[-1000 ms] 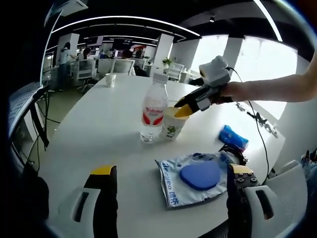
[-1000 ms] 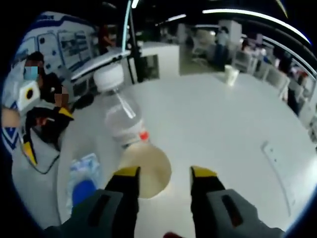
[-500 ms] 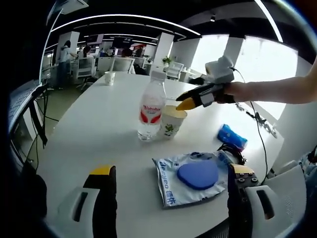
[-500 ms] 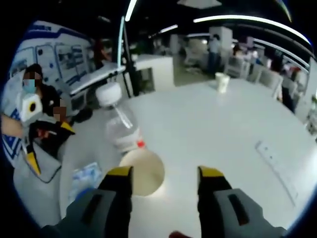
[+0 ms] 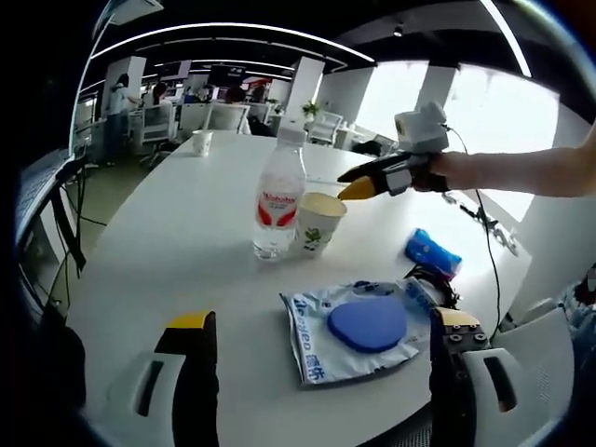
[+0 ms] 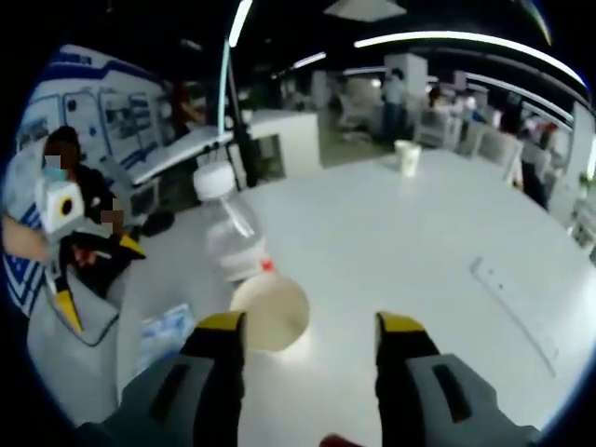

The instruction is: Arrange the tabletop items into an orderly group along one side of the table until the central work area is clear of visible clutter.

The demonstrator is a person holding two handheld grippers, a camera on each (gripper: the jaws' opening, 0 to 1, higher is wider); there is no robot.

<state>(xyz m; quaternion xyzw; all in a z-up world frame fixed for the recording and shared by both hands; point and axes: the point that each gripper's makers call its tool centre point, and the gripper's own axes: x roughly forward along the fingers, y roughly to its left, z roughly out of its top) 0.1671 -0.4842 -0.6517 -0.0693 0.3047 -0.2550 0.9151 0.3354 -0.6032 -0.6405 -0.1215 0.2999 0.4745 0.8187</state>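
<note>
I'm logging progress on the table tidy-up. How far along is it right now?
Done: the water bottle and paper cup stand side by side. In hand: nothing; the right gripper hangs open above the cup, and the left gripper is open too. Left: the blue pack, the small blue packet and a far cup.
</note>
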